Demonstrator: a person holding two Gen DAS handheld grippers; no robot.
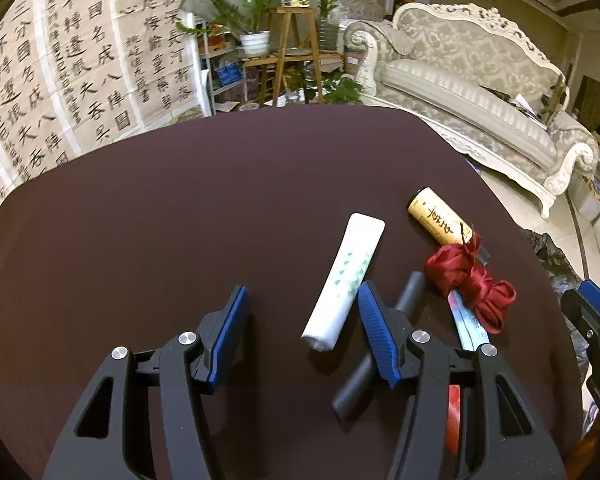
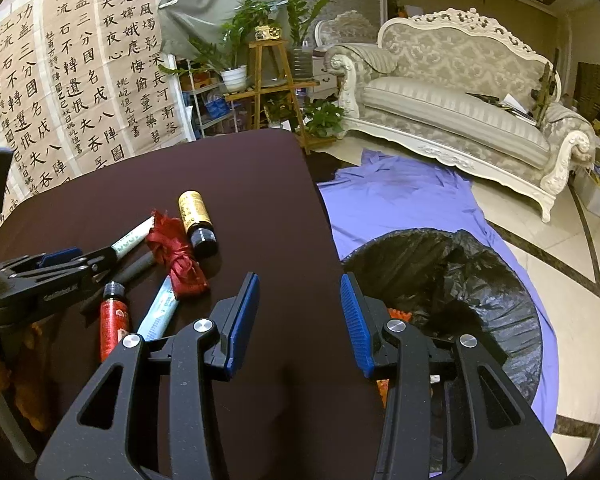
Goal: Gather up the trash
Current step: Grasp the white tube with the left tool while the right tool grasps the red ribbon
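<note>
Trash lies on the dark brown table (image 1: 140, 220). A white tube with green print (image 1: 346, 268) lies just ahead of my left gripper (image 1: 302, 304), close to its right finger (image 1: 374, 328); the pads do not touch it and the gripper is open. To its right are a grey pen (image 1: 410, 292), a yellow bottle (image 1: 434, 216), a red ribbon bundle (image 1: 468, 280), a blue-white tube (image 1: 470, 328) and a red bottle (image 1: 454, 420). My right gripper (image 2: 299, 284) is open and empty over the table's right edge, beside a bin lined with a black bag (image 2: 460, 272).
The bin stands on a purple cloth (image 2: 400, 200) on the tiled floor, with something orange (image 2: 398, 314) inside. An ornate sofa (image 2: 452, 96) stands behind, plants on a wooden stand (image 2: 268, 64) beyond the table, and calligraphy sheets (image 2: 72, 80) hang at left.
</note>
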